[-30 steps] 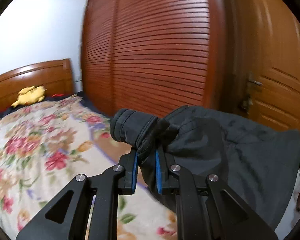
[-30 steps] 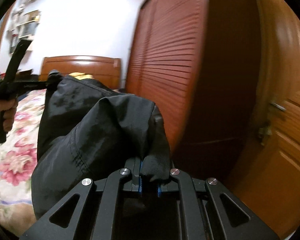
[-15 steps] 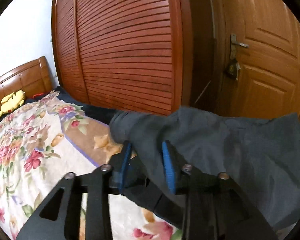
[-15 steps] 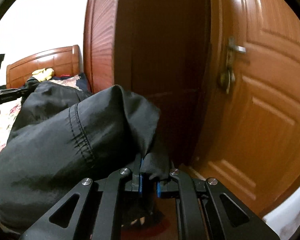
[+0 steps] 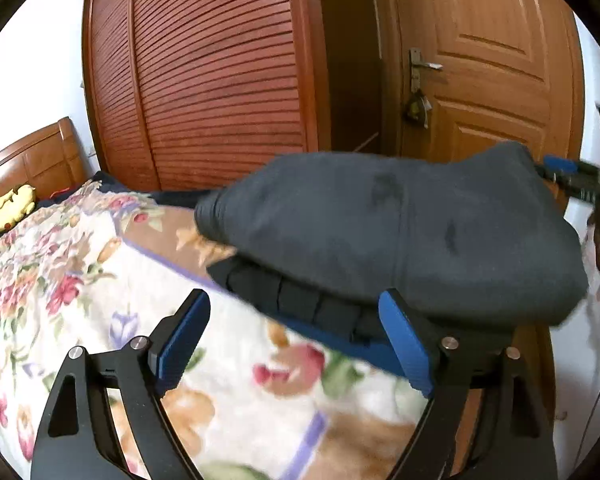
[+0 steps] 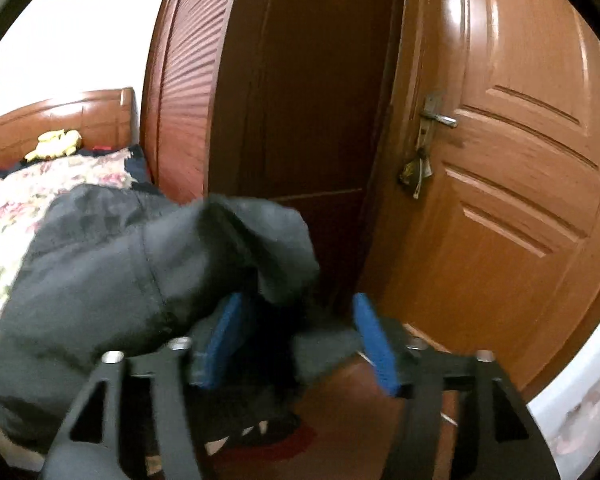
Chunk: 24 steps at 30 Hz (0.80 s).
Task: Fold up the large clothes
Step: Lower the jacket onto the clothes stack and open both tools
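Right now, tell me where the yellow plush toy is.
The yellow plush toy lies far left in both views, at the head of the bed against the wooden headboard, beyond the floral blanket.

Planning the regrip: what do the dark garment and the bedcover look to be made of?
Dark garment: probably thin woven synthetic or cotton shell, matte, with stitched seams and soft drape. Bedcover: seemingly plush fleece-like fabric, floral print, fuzzy surface; motion blur leaves both uncertain.
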Available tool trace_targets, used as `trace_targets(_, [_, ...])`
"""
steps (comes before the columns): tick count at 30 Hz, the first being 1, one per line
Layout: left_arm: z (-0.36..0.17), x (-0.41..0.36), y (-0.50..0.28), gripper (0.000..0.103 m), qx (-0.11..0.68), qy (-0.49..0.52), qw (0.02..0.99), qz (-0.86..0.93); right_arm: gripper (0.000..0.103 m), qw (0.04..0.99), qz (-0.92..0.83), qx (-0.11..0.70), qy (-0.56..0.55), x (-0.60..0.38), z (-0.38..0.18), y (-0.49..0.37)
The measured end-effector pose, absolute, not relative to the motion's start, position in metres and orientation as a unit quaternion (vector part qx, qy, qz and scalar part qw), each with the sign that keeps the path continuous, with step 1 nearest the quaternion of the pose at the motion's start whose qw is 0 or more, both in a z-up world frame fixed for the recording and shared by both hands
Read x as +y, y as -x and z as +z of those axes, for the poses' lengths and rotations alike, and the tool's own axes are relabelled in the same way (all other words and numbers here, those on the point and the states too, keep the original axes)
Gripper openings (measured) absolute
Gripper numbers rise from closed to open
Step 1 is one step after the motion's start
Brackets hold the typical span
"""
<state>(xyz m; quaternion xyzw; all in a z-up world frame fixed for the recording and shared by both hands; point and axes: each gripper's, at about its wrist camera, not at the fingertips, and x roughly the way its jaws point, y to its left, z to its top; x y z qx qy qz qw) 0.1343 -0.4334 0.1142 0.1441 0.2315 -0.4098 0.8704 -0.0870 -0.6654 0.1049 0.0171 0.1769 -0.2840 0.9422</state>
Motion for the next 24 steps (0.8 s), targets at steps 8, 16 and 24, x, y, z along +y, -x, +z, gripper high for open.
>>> trace_targets(8, [0.108,-0.404,-0.103,0.087,0.227,-0.141,0.872,-0.41,0.069,0.965,-0.224,0.135,-0.001,-0.617,0.132,0.112])
trace_targets(16, [0.101,-0.364,-0.077,0.103,0.232,-0.124,0.878,-0.399,0.069,0.964,-0.169,0.203,-0.024,-0.611,0.107,0.087])
trace_targets(24, [0.096,-0.314,-0.061,0.103,0.24,-0.097,0.892,-0.37,0.07,0.957,-0.186,0.217,-0.045,-0.627,0.125,0.104])
